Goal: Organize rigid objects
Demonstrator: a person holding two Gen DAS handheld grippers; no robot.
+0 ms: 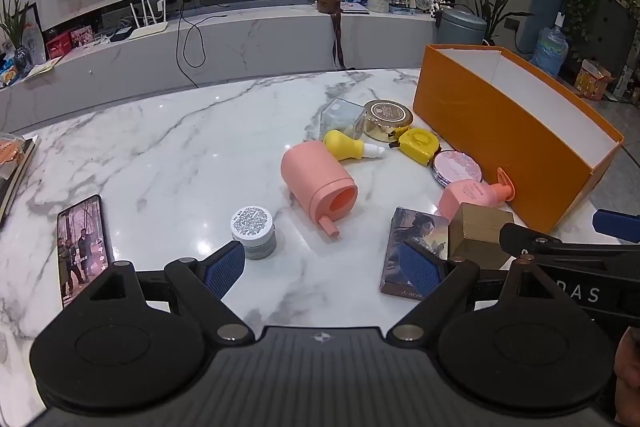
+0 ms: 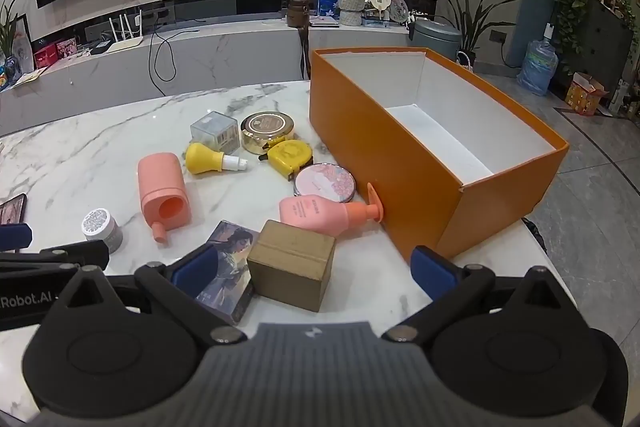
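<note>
An empty orange box (image 2: 384,155) (image 1: 492,143) stands open on the right of the marble table (image 1: 168,147). Left of it lie a pink pump bottle (image 2: 316,213), a round floral compact (image 2: 323,182), a yellow tape measure (image 2: 289,154), a gold tin (image 2: 267,131), a clear cube (image 2: 214,131), a yellow bulb bottle (image 2: 208,158), a salmon cylinder (image 1: 316,183) and a small grey jar (image 1: 253,235). Nearest are a picture card box (image 2: 230,267) and a brown cube (image 2: 292,263). My left gripper (image 1: 324,269) hangs open above the table's near side. My right gripper (image 2: 314,273) is open around the brown cube, not touching it.
A phone (image 1: 82,247) with a lit screen lies at the table's left front, and books (image 1: 12,167) sit at the left edge. Behind the table runs a marble TV bench (image 1: 240,39) with a router, cables and ornaments. Floor drops off right of the box.
</note>
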